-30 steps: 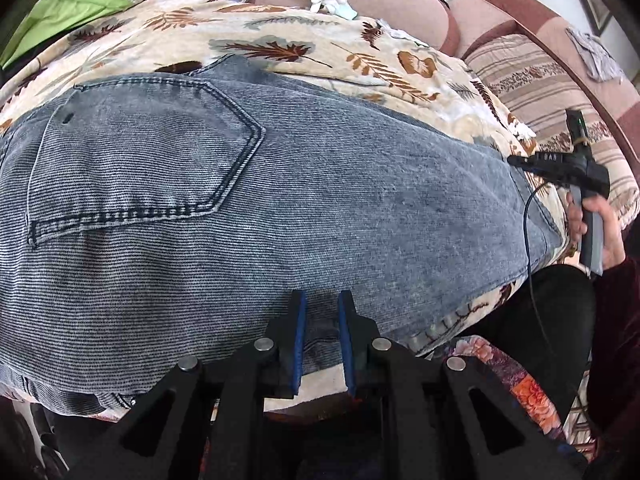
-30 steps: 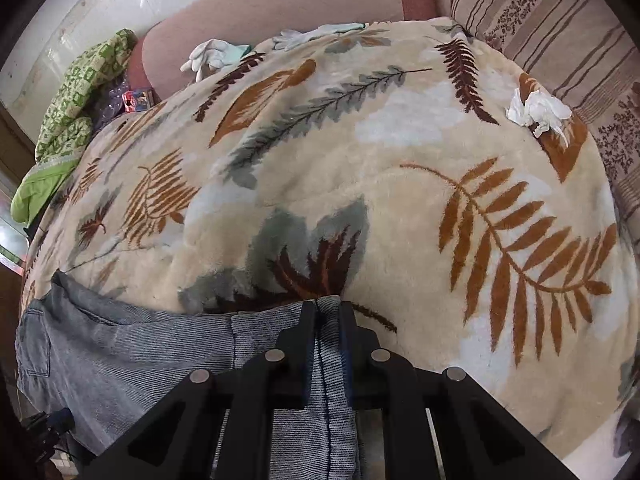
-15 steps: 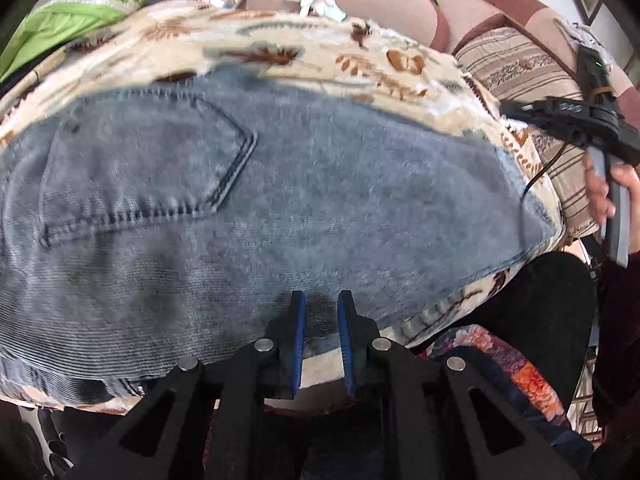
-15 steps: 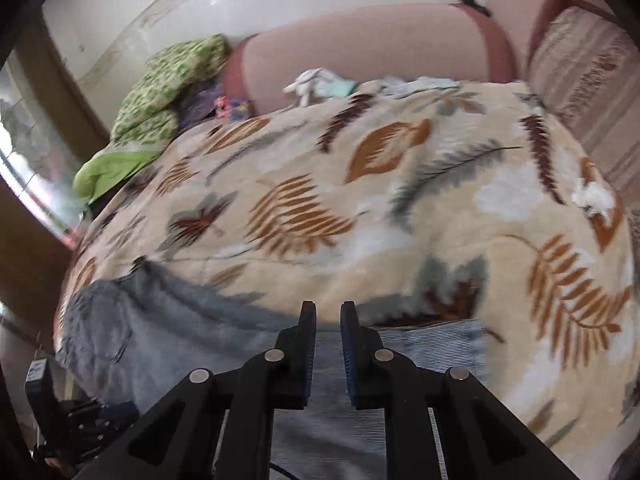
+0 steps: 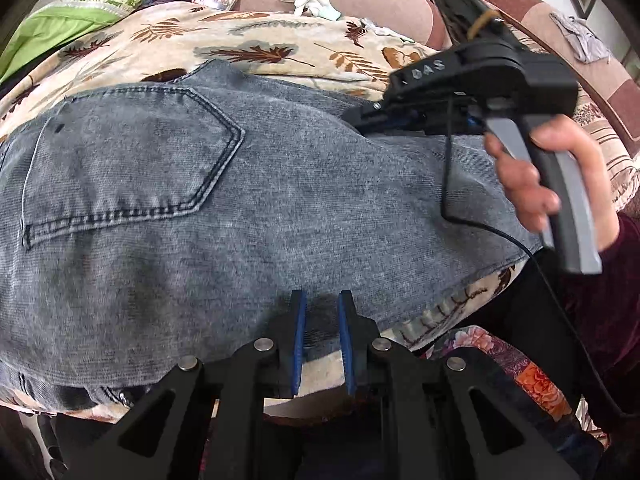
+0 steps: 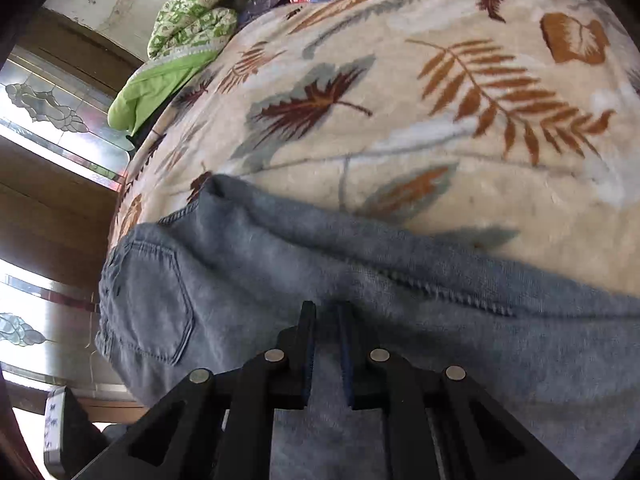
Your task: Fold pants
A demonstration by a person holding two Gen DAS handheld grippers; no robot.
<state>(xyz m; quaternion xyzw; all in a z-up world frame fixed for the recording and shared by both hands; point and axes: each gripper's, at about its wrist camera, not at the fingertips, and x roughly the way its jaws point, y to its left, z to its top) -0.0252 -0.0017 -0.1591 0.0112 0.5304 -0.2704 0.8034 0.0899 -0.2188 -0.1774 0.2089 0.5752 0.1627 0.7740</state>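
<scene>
Now both jaws narrowly on jeans point(image 5: 248, 216).

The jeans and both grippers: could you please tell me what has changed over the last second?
The right gripper, shut on the jeans' leg end, has carried it leftward over the seat, folding the jeans; in the left wrist view it has come in from the right edge. The left gripper stayed on the near edge, and the blanket did not shift.

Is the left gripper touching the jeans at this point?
Touching. The left wrist view shows the left gripper with its blue pads closed on the near edge of the jeans, denim pinched between them.
</scene>
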